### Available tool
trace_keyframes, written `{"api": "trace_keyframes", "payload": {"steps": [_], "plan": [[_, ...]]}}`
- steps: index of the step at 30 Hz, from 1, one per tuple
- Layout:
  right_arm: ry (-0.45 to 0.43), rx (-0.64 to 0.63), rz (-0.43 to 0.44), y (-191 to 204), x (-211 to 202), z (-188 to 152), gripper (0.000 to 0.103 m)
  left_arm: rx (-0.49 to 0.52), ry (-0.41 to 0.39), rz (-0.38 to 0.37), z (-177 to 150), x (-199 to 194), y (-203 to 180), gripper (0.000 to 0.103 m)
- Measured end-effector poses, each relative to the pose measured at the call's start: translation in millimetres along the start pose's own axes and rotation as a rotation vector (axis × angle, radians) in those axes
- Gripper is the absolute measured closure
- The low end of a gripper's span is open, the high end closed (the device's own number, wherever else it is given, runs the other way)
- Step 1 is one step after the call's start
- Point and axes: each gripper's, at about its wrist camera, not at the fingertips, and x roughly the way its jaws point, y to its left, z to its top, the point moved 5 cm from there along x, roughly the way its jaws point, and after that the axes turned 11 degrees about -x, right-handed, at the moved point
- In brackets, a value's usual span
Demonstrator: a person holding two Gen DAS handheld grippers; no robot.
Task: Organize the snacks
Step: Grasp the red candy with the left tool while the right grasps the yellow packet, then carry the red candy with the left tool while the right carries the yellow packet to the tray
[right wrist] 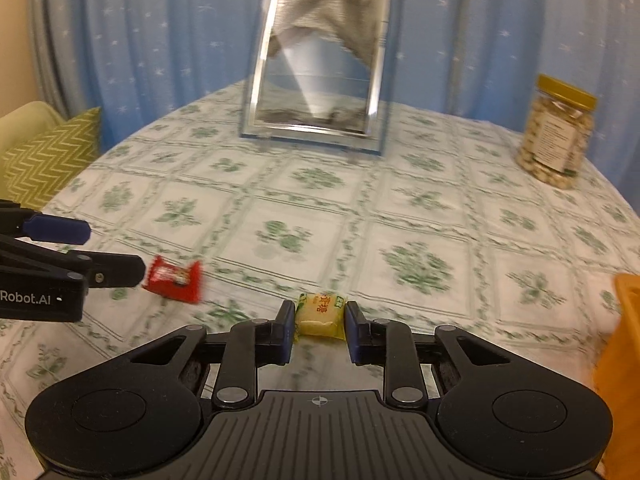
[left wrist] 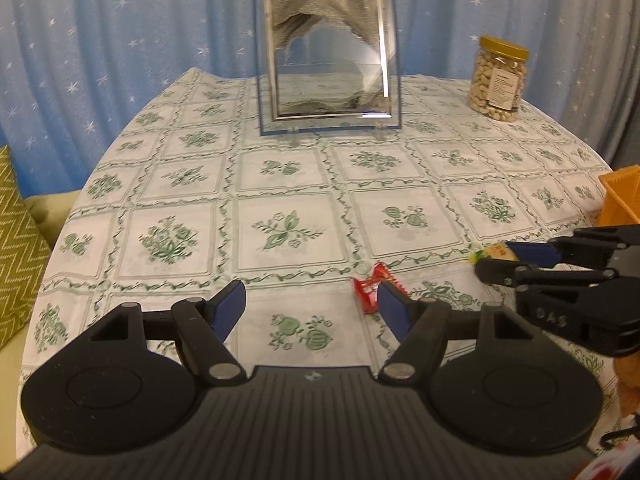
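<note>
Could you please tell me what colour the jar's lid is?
The jar's lid is gold-yellow, clearest in the left wrist view.

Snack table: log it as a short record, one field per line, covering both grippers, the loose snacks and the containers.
right gripper: shut on the yellow candy
left gripper: open, holding nothing
red candy: on the tablecloth, beside the left gripper's right finger
orange bin: at the table's right edge
nut jar: upright, lid on, far right
mirror frame: standing at the back
</note>
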Motion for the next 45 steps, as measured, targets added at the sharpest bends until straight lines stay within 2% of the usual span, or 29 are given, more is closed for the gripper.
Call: {"api": "trace_keyframes", "payload": {"steps": [7,14,19,21,29,35,45], "plan": [[0.025,0.084,-0.056,-25.2,-18.4,-17.1,0.076,0.068,-0.025,-0.047,-2.1,5.7,-21.5,0.035],[0.029,0.137,-0.08,-37.9,-36.0,-32.3,0.076,0.124,-0.041,-0.053,-5.7,14.8,-29.9,0.039],[0.029,0.154,-0.089,-42.1,-42.5,-37.8,0.076,0.165,-0.024,-0.053,-10.3,23.5,-33.8,0.05],[0.029,0.156,-0.09,-43.4,-43.8,-39.1,0.076,0.175,-0.016,-0.049,-12.2,26.5,-34.8,0.059],[0.027,0.163,-0.094,-47.2,-45.9,-41.5,0.077,0.164,0.003,-0.06,-11.2,25.9,-37.1,0.08],[0.035,0.168,-0.096,-47.8,-48.4,-42.3,0.077,0.149,0.016,-0.034,-8.9,21.1,-39.7,0.085],[0.035,0.169,-0.103,-48.8,-62.8,-42.5,0.077,0.099,0.02,-0.033,-7.7,1.4,-46.4,0.086]]}}
